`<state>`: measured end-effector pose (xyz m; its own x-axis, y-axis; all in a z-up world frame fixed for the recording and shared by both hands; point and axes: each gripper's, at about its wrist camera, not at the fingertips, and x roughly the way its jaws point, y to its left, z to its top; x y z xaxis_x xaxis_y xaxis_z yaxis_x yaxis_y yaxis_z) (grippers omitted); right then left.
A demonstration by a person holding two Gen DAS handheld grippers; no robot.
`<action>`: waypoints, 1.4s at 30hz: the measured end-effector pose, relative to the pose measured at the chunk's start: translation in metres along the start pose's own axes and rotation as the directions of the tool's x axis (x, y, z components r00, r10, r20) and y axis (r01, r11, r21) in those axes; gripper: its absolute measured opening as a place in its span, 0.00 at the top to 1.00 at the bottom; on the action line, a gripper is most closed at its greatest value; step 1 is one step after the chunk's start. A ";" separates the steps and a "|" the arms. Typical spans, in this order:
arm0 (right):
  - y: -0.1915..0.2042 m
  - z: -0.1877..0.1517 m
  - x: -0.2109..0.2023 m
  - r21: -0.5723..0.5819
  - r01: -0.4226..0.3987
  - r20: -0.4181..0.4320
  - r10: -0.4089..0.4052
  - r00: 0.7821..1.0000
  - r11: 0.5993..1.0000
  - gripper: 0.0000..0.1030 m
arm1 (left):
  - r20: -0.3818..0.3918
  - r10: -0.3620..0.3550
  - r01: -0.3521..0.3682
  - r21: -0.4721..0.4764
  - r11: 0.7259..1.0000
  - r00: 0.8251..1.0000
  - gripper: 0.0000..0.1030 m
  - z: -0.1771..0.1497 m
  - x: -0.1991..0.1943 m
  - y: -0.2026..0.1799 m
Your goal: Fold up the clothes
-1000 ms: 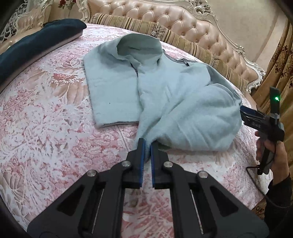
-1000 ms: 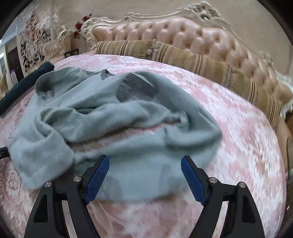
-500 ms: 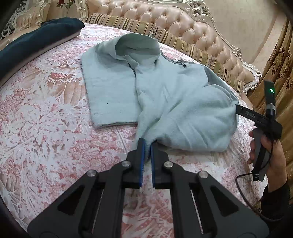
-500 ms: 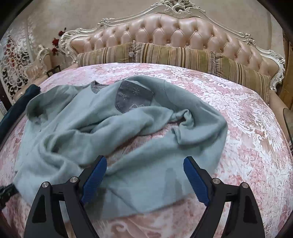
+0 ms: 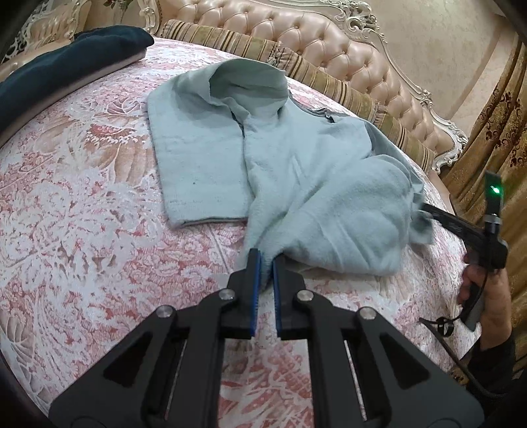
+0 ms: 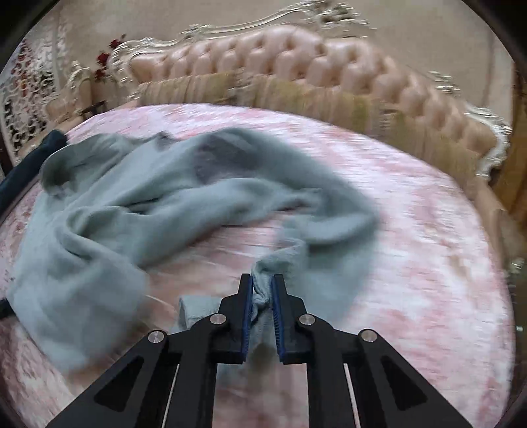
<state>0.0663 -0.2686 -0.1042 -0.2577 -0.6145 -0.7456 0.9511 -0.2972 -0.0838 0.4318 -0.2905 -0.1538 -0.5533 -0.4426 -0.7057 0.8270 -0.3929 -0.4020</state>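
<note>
A pale blue-grey sweater (image 5: 296, 171) lies crumpled on the pink patterned bedspread (image 5: 82, 204), its collar towards the headboard. My left gripper (image 5: 266, 260) is shut on a corner of the sweater's near edge. In the right wrist view the same sweater (image 6: 131, 204) spreads across the bed, blurred by motion. My right gripper (image 6: 262, 289) has its jaws closing, and a bunch of the sweater's hem is pinched between the blue pads. The right gripper (image 5: 425, 214) also shows in the left wrist view, at the sweater's right edge, held by a person's hand (image 5: 484, 296).
A dark teal folded garment (image 5: 66, 56) lies at the bed's far left. Striped bolster pillows (image 5: 329, 79) and a tufted pink headboard (image 5: 296, 29) run along the back. Patterned curtains (image 5: 494, 138) hang at the right. A cable (image 5: 441, 326) trails from the right gripper.
My right gripper was open above the sweater's hem; now it has closed on a bunch of that hem. The left gripper keeps its hold and has not moved.
</note>
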 end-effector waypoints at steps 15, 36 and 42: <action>-0.212 -0.009 0.006 0.179 0.302 -0.085 -0.291 0.953 0.936 0.82 | -0.012 0.020 -0.020 -0.005 1.000 1.000 0.90 0.003 -0.003 0.000; 0.080 0.011 0.005 -0.332 -0.242 0.017 0.262 0.965 0.912 0.28 | 0.032 0.115 -0.119 0.149 0.982 0.993 0.46 -0.005 -0.008 -0.018; 0.075 0.020 0.007 -0.306 -0.222 0.039 0.246 0.969 0.926 0.20 | 0.029 0.097 -0.100 0.141 0.985 0.995 0.46 -0.004 -0.001 -0.018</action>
<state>0.1321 -0.3098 -0.1023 -0.0226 -0.6968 -0.7169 0.9898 0.0855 -0.1143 0.4178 -0.2800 -0.1482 -0.4734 -0.5018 -0.7239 0.8559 -0.4564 -0.2433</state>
